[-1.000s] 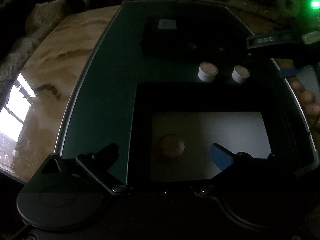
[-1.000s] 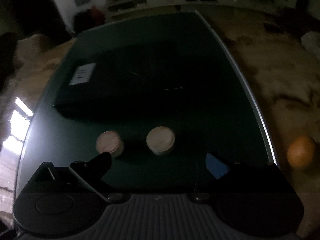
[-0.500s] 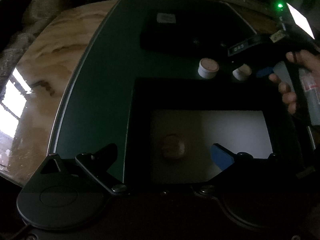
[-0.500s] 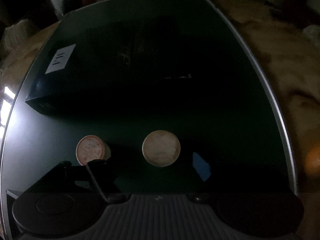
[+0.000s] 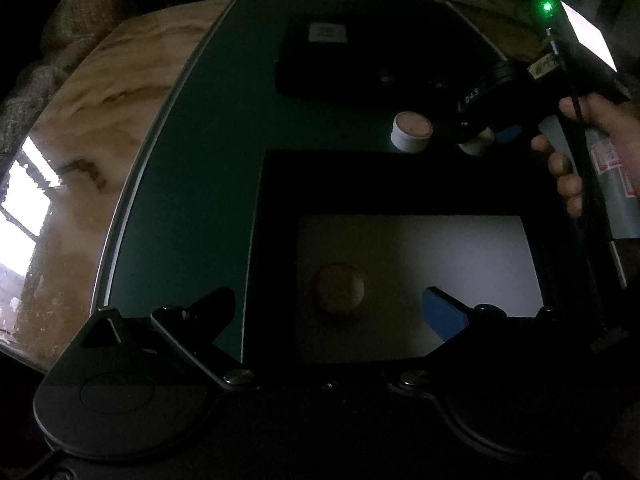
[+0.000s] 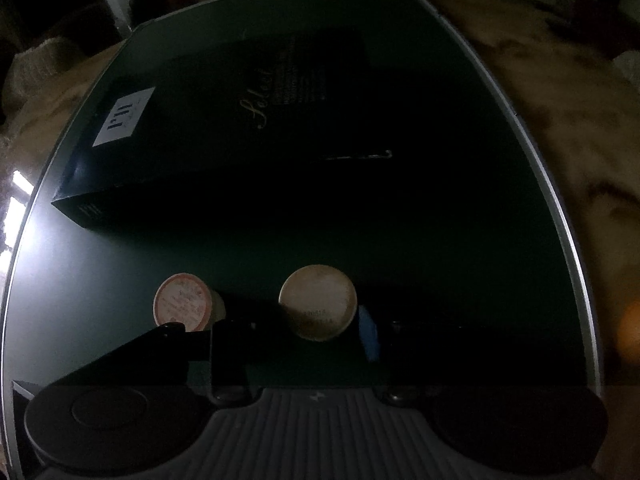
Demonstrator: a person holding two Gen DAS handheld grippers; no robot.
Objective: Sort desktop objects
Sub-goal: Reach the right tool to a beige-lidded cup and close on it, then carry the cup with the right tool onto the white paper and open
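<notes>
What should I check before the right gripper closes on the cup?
1. Right gripper open: ok.
2. Right cup between its fingers: ok, blue pad beside the rim.
3. Left cup outside the jaws: ok, though close to the black finger.
4. Fingers low enough on the cup wall: cannot tell.
5. Box open, white floor showing: ok, one cup inside.
6. Left gripper open, holding nothing: ok.

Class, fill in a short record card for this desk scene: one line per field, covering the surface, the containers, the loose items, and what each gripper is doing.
surface: dark green mat on a marble-patterned table
open box: black tray, white inside, one round capsule in it
closed box: black, labelled, at the far end
loose items: two small capsules on the mat, left one, right one
left gripper: open, empty, above the tray
right gripper: open, fingers either side of the right capsule
</notes>
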